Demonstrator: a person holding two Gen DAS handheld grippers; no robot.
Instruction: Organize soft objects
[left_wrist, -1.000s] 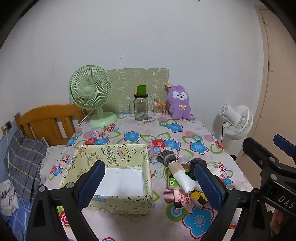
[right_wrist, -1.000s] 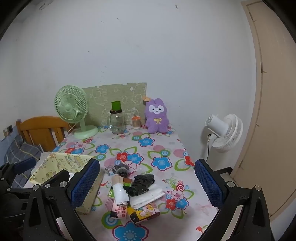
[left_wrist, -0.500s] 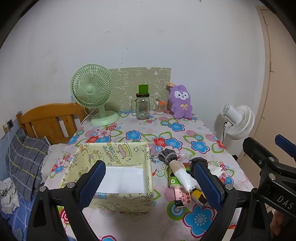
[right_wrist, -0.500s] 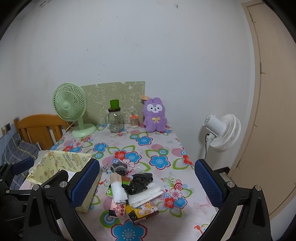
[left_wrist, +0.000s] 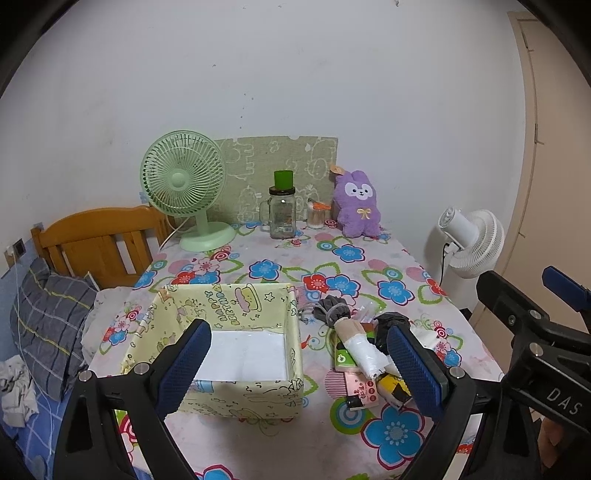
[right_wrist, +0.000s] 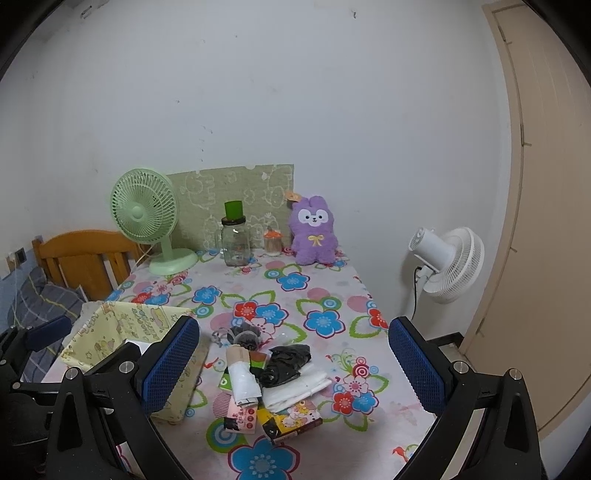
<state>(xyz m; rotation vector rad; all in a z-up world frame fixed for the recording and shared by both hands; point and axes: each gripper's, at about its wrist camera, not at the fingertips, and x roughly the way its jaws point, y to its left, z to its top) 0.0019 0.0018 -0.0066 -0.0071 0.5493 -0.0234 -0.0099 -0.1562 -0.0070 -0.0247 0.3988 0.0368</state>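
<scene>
both claws, left (left_wrist: 299, 363) and right (right_wrist: 293, 363), spread wide and empty above the near edge of the desk (right_wrist: 325, 295). yellow box (left_wrist: 229, 306) open on the desk. just right of box, a pile (right_wrist: 273, 373) of soft things: white roll, black bag, folded white cloth, small packets.

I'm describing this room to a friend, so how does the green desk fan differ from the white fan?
The mint green desk fan stands on the flowered table; the white round fan stands off the table's right side, beside the beige door. The green fan's grille faces the camera, while the white fan shows its motor back. The green fan has a flat oval base; the white fan's base is hidden. Both are small caged fans.
</scene>
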